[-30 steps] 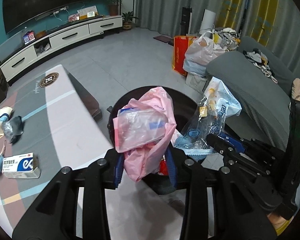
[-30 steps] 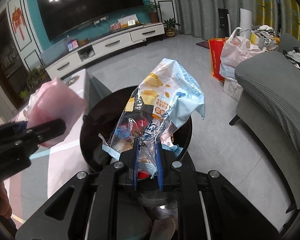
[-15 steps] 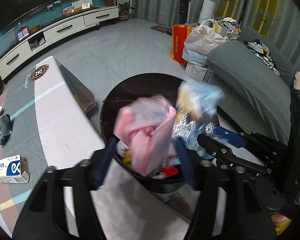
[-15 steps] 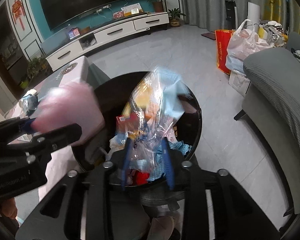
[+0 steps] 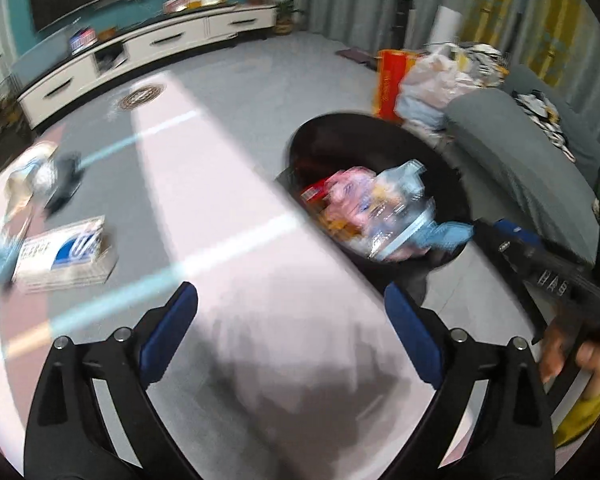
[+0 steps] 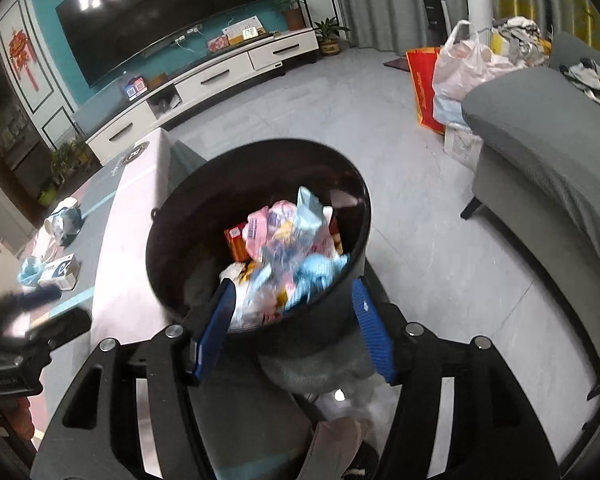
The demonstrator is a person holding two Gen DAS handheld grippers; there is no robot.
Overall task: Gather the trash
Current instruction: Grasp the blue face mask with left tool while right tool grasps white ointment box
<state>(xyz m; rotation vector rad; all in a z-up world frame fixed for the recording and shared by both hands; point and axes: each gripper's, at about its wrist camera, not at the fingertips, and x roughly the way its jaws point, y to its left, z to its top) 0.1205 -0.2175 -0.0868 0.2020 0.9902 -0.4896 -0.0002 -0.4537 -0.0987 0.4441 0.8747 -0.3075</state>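
Bin mouth unobstructed; table edge seemingly touching.

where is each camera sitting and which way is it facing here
Left wrist view: sits on the left gripper, tilted down over the table with the black bin off to the right; its open blue fingers, the right gripper and a hand show.
Right wrist view: sits on the right gripper, looking down into the bin; its open fingers show and the left gripper shows blurred at the left edge.
Shared: bin with pink bag inside, table, white box, sofa, TV cabinet.
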